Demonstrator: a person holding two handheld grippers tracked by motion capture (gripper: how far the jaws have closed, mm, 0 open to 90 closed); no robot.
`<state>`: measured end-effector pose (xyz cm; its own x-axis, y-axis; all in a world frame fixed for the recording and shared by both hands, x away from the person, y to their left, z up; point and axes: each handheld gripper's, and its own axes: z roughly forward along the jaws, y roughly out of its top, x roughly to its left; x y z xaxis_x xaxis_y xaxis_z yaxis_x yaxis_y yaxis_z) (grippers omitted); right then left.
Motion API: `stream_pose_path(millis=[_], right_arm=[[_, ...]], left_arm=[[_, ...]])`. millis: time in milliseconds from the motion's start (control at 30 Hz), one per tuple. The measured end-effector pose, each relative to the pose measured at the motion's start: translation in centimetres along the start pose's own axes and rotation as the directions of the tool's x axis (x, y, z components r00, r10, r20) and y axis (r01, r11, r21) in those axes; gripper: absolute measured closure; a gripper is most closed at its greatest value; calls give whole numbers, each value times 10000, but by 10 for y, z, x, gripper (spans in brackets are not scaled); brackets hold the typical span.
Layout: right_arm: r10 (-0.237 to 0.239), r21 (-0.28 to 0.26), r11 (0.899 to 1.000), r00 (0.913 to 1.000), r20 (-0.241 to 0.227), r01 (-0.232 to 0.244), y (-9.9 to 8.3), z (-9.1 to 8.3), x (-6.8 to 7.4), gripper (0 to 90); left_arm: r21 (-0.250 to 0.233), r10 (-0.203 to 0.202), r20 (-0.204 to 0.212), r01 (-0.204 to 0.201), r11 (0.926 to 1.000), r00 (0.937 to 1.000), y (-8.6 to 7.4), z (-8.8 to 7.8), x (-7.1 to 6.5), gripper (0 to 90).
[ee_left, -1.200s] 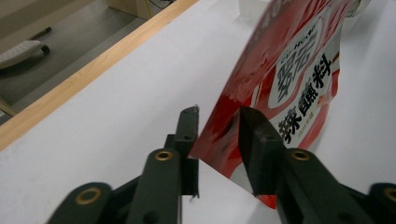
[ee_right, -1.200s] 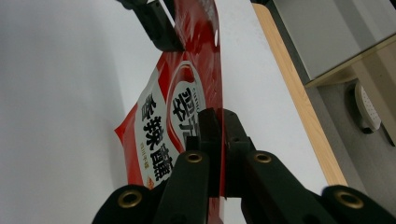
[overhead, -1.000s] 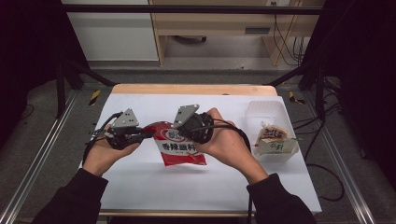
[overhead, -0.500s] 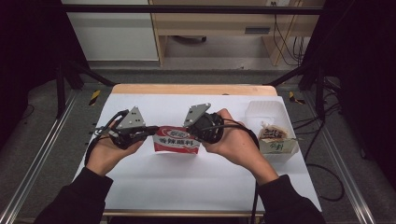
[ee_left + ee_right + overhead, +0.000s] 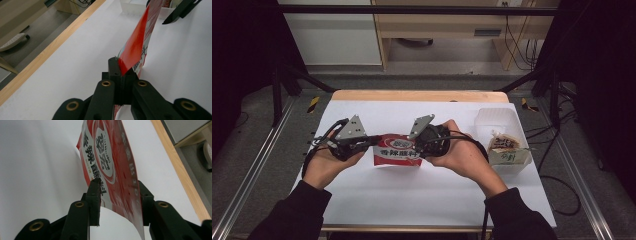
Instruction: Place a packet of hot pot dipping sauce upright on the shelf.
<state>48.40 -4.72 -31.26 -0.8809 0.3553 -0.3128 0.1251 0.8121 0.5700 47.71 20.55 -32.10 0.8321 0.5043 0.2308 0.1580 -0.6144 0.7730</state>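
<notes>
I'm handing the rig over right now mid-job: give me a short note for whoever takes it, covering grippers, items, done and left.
Left gripper: shut on the left edge of the red sauce packet, holding it upright off the white table.
Right gripper: jaws have just been opening; the packet's right edge sits between them, with a gap at one jaw.
Clear plastic box at the table's right holds another wrapped item.
Done: packet lifted and held between both grippers.
Left: probably moving the packet into the box; it is not yet there.
</notes>
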Motion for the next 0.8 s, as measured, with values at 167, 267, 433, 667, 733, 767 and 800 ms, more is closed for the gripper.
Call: stream_pose_path(millis=[167, 267, 433, 667, 733, 767, 800], right_arm=[[221, -57, 9997, 9996, -188, -222, -2, 3, -1, 694], [181, 184, 9997, 9996, -212, -177, -5, 6, -1, 732], [164, 246, 9996, 9996, -213, -159, -7, 9, 0, 827], [101, 300, 9995, 9997, -227, -94, -5, 10, 0, 894], [6, 243, 9997, 9998, -191, -1, -4, 10, -1, 896], [64, 260, 9996, 9998, -163, -60, -3, 9, -1, 897], [35, 218, 9998, 9999, -127, -32, -2, 8, -2, 897]], left_arm=[[-70, 10, 25, -10, 10000, 10000, 0, 0, 0, 900], [-127, 67, 91, -66, 9999, 9999, 1, -1, -2, 900], [-94, 123, 113, -122, 9999, 9999, 1, -1, -3, 900], [-92, 80, 230, -78, 9999, 9997, -1, -3, -2, 899], [-74, 33, 282, -31, 10000, 9996, -3, -3, -1, 895], [-74, -12, 273, 14, 10000, 9996, -5, -3, -1, 890], [-88, -42, 221, 44, 10000, 9997, -6, -3, -1, 871]])
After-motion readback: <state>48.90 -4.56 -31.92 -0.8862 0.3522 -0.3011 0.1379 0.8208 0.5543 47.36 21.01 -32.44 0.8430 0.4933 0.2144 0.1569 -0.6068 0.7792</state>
